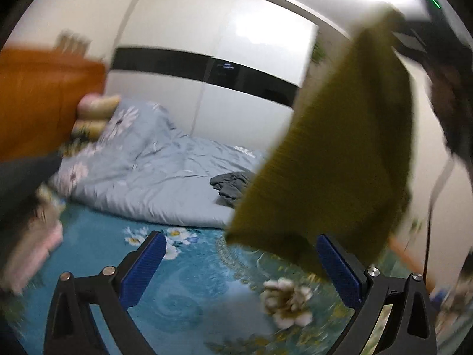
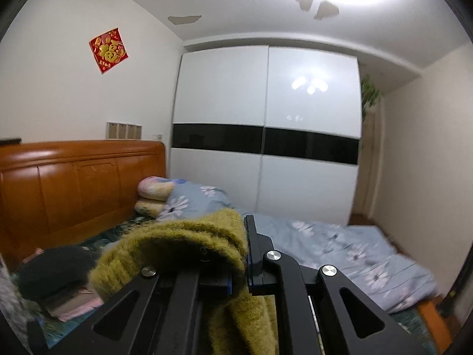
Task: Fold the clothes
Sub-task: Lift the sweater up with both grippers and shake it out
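An olive-green knitted garment point(image 1: 334, 153) hangs in the air at the right of the left wrist view, held from above. My right gripper point(image 2: 241, 254) is shut on a fold of the same garment point(image 2: 183, 242), which drapes over its left finger and hangs below. My left gripper point(image 1: 239, 263) is open and empty, low over the teal flowered bedsheet point(image 1: 177, 290), with the garment's lower edge just above its right finger point(image 1: 340, 269).
A grey-blue flowered duvet point(image 1: 153, 171) lies bunched across the bed with a dark grey garment point(image 1: 230, 186) on it. A stack of folded clothes point(image 2: 59, 284) sits by the wooden headboard point(image 2: 74, 183). Pillows point(image 2: 153, 195) and a white wardrobe point(image 2: 266, 136) stand behind.
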Motion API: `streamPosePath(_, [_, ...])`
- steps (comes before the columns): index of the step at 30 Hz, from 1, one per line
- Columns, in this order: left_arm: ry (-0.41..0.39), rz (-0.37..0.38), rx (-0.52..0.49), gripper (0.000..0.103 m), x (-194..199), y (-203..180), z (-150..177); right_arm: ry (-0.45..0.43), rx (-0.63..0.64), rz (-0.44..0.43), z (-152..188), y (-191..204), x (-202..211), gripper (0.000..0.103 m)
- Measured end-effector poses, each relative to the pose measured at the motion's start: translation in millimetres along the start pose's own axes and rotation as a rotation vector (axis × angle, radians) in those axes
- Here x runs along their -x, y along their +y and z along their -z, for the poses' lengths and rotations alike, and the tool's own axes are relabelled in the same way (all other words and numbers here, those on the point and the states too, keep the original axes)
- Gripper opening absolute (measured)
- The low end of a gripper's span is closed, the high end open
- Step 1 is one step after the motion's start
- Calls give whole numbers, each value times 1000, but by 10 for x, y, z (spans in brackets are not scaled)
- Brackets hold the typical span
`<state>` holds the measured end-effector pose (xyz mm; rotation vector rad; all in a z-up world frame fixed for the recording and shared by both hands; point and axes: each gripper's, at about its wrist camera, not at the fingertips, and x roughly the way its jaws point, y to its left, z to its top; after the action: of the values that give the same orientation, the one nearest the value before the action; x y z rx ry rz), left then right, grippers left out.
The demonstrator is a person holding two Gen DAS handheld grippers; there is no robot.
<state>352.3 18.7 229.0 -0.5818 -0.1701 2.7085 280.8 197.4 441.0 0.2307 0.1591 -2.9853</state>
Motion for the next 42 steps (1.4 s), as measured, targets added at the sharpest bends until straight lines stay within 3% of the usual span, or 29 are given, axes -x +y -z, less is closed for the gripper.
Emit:
streamPosePath(5, [27, -61, -155, 103, -225, -300, 133, 30, -26, -83, 70, 38, -120, 7])
streamPosePath(13, [71, -167, -132, 101, -503, -34, 225, 57, -27, -193, 175, 48, -117, 7])
streamPosePath(17, [79, -164, -169, 101, -519, -93, 319, 64, -33, -255, 146, 96, -78, 7])
streamPosePath(23, [15, -164, -344, 99, -433, -465, 420, 67, 6, -316, 122, 356, -78, 7])
streamPosePath(26, [-19, -144, -331, 77, -346, -470, 362, 76, 16, -315, 144, 411, -101, 7])
streamPosePath(28, [-30, -171, -301, 37, -318, -390, 313, 82, 1, -310, 167, 362, -106, 7])
streamPosePath(30, [-42, -206, -270, 15, -292, -300, 265, 88, -17, -305, 167, 306, -120, 7])
streamPosePath(35, [-133, -261, -132, 11, -18, 20, 52, 103, -39, -279, 214, 149, -114, 7])
streamPosePath(42, [-316, -365, -59, 10, 753, 220, -431, 96, -91, -272, 337, -210, 101, 7])
